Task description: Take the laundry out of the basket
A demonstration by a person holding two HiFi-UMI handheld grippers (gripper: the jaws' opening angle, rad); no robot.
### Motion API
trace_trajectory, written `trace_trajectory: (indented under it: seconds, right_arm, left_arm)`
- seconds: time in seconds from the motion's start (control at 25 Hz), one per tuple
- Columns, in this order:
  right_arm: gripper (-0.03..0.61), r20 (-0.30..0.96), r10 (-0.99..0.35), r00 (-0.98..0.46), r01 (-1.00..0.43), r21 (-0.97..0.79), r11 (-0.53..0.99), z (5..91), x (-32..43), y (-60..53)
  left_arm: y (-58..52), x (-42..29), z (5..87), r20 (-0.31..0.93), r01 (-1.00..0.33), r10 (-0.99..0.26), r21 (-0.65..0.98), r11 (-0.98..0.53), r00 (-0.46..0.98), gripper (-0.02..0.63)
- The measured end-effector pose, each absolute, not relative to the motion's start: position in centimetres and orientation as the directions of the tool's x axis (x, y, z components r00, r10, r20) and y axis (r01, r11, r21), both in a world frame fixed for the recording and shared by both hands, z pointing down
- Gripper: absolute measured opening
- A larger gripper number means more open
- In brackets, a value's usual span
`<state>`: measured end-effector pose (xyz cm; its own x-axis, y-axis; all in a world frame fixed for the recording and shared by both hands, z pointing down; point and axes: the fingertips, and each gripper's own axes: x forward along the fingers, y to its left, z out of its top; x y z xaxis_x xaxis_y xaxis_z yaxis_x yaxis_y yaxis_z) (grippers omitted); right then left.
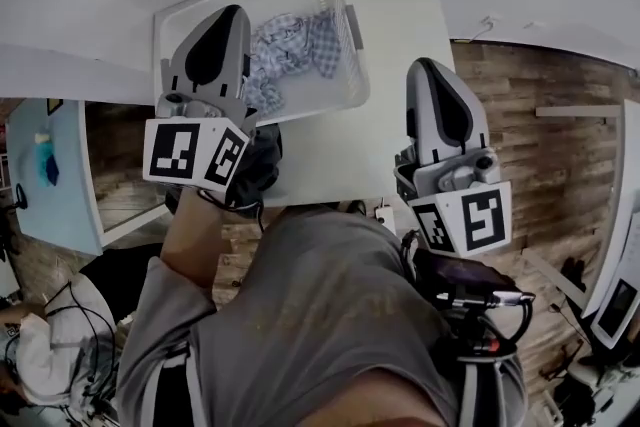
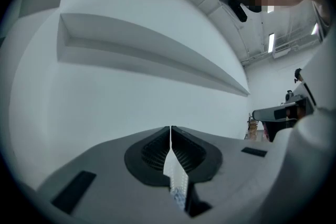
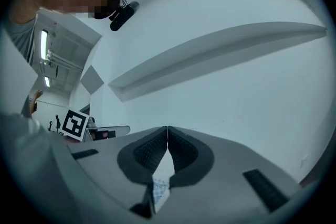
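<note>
Your left gripper point(image 2: 171, 129) has its jaws pressed together tip to tip, with nothing pinched between them. Its own view looks past the closed tips at a plain white wall point(image 2: 121, 97) with a long recessed ledge. In the narrow gap behind the tips, a sliver of white mesh and blue pattern shows; you cannot tell from that view what it belongs to.

Your right gripper point(image 3: 167, 128) is in the same condition: jaws together and empty. A small patch of checked pattern shows in the gap behind its tips.

In the head view, the left gripper point(image 1: 232, 15) points away from you and overlaps the left part of the basket point(image 1: 345, 85). Its height over the basket cannot be read. Its marker cube point(image 1: 195, 152) faces the camera. The right gripper point(image 1: 425, 67) sits to the right of the basket, apart from it, above the right part of the table point(image 1: 330, 150).

The basket is white with perforated walls and stands on the white table, near its far edge. The laundry point(image 1: 295, 45), a crumpled blue-and-white checked cloth, lies inside the basket, bunched toward its middle and left. Neither gripper holds any of it. Wooden floor point(image 1: 540, 85) shows to the right of the table.
</note>
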<state>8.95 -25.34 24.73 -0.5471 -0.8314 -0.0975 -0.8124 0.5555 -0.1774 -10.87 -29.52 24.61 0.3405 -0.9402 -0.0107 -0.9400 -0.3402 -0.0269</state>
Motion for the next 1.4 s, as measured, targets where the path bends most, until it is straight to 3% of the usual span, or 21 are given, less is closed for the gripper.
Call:
trace_trajectory:
  seconds: [0.12, 0.24, 0.36, 0.88, 1.4]
  right_arm:
    - [0.008, -0.069, -0.835, -0.546, -0.816, -0.181, 0.548, 25.6, 7.9, -27.4]
    - [0.008, -0.031, -0.837, -0.546, -0.82, -0.186, 0.541, 26.7, 6.8, -29.0]
    - [0.008, -0.008, -0.843, -0.538, -0.828, -0.183, 0.53, 27.4, 6.0, -30.7]
    - [0.008, 0.08, -0.889, -0.45, -0.881, -0.2, 0.428, 31.2, 6.9, -37.1]
    - [0.009, 0.132, -0.92, -0.368, -0.915, -0.226, 0.333, 33.9, 9.3, -38.5]
  left_arm:
    - [-31.3, -10.8, 27.2, 0.058, -0.918, -0.917, -0.023, -0.397, 0.395, 0.011]
    - [-32.4, -10.7, 29.8, 0.139, -0.886, -0.878, -0.012, -0.463, 0.457, 0.117]
    - [-33.4, -10.8, 32.2, 0.208, -0.855, -0.835, 0.011, -0.518, 0.509, 0.16]
    - [-35.8, -11.8, 42.1, 0.459, -0.797, -0.682, 0.105, -0.595, 0.57, 0.215]
    - [-36.0, -12.9, 48.0, 0.621, -0.795, -0.562, 0.173, -0.582, 0.547, 0.281]
